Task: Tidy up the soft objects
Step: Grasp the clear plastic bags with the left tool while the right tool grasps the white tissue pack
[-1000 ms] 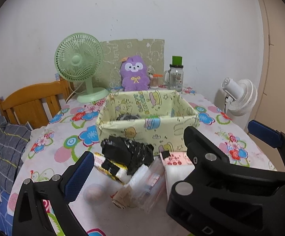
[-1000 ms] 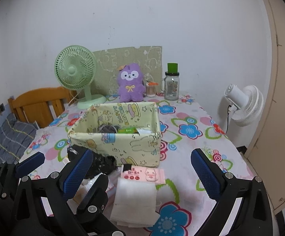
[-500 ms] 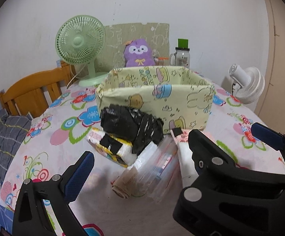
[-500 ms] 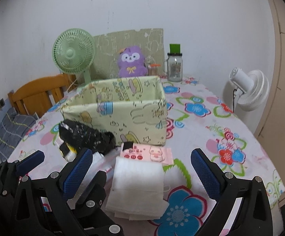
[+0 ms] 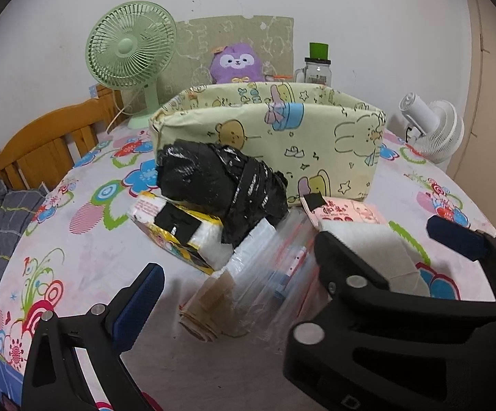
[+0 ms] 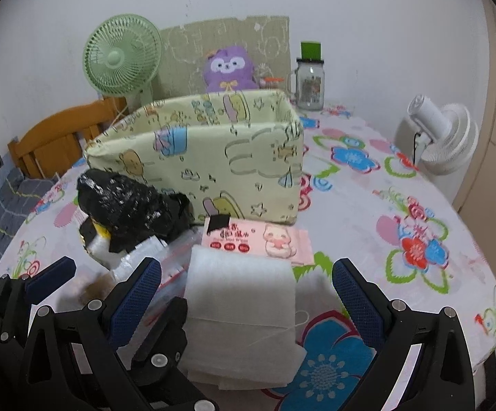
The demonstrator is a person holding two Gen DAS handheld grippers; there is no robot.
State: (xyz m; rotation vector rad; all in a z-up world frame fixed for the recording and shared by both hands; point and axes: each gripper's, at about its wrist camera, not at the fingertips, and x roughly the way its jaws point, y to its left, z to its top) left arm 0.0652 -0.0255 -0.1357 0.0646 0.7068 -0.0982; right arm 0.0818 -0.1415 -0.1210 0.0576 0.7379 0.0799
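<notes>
A pile lies in front of the pale yellow cartoon-print fabric box (image 5: 271,137) (image 6: 196,157). It holds a crumpled black plastic bag (image 5: 220,181) (image 6: 128,202), a yellow-and-white tissue pack (image 5: 176,229), clear zip bags (image 5: 275,263), a beige roll (image 5: 206,311), a pink wipes pack (image 5: 347,212) (image 6: 258,239) and a white folded cloth stack (image 6: 244,308) (image 5: 378,250). My left gripper (image 5: 244,287) is open, low over the roll and zip bags. My right gripper (image 6: 246,274) is open astride the white stack. The two grippers' fingers interleave. A purple plush (image 5: 236,63) sits behind the box.
A green desk fan (image 5: 131,51) and a glass jar with a green lid (image 5: 318,65) stand at the back by the wall. A wooden chair (image 5: 42,144) is at the left. A white fan (image 5: 433,133) stands beyond the table's right edge. The flowered tablecloth (image 6: 367,205) covers the table.
Both grippers have come lower and closer to the pile, so the inside of the box has dropped out of sight. Both stay open and nothing was taken hold of.
</notes>
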